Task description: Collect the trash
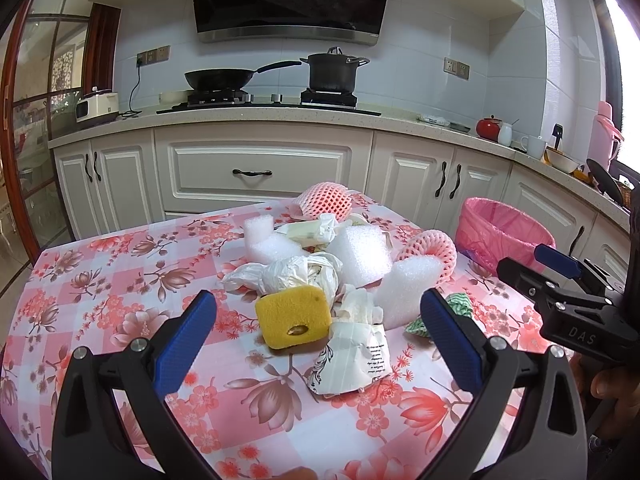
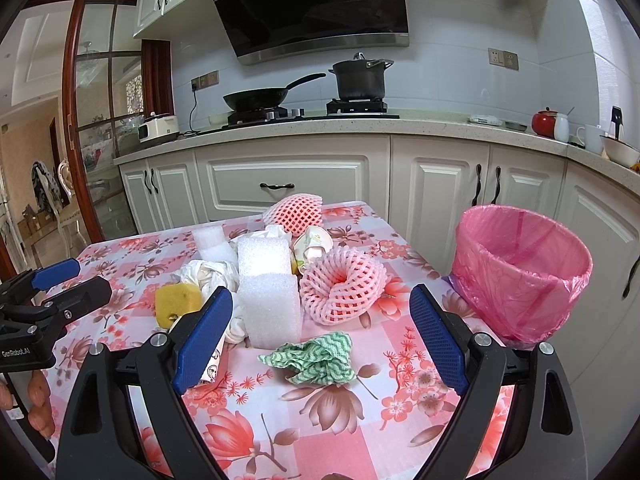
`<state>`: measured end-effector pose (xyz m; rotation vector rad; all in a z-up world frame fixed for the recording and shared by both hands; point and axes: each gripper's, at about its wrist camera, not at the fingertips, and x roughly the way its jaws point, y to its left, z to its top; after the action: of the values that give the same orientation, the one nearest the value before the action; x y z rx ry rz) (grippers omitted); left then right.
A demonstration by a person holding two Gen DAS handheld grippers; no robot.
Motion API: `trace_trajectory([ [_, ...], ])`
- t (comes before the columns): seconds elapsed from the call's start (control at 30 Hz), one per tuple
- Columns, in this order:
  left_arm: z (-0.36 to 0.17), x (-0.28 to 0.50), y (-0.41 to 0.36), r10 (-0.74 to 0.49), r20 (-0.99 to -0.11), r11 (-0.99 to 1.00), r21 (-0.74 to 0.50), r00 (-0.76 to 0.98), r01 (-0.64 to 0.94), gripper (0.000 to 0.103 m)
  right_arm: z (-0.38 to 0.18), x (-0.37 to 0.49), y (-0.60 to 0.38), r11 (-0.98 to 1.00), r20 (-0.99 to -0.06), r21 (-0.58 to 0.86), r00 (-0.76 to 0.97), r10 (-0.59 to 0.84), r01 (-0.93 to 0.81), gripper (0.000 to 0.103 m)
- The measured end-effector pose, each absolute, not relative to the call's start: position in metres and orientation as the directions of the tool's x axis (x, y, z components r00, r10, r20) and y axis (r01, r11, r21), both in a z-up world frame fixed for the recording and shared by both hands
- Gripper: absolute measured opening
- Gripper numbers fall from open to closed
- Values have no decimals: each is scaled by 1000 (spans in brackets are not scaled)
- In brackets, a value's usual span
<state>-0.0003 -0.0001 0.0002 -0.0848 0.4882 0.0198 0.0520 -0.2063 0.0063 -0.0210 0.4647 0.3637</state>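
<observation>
Your left hand-held gripper hovers over the floral counter with its blue fingers spread wide, nothing between them. Dead ahead sits a yellow sponge, touching a crumpled printed paper wrapper. Behind it lie a wadded white plastic bag, white foam blocks and pink foam fruit nets. Off to the right is your right hand-held gripper, with the pink-lined trash bin beyond the counter's edge.

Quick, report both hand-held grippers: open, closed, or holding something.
Left hand-held gripper: open, holding nothing, poised over the yellow sponge.
Right hand-held gripper: open, holding nothing, above the green cloth.
</observation>
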Motion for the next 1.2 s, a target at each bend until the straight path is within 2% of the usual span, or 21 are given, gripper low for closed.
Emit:
trace_trajectory([
  [1.2, 4, 1, -3, -2, -471, 997, -73, 882, -36, 98, 8, 51, -209, 934, -444, 68, 828, 344, -352, 85],
])
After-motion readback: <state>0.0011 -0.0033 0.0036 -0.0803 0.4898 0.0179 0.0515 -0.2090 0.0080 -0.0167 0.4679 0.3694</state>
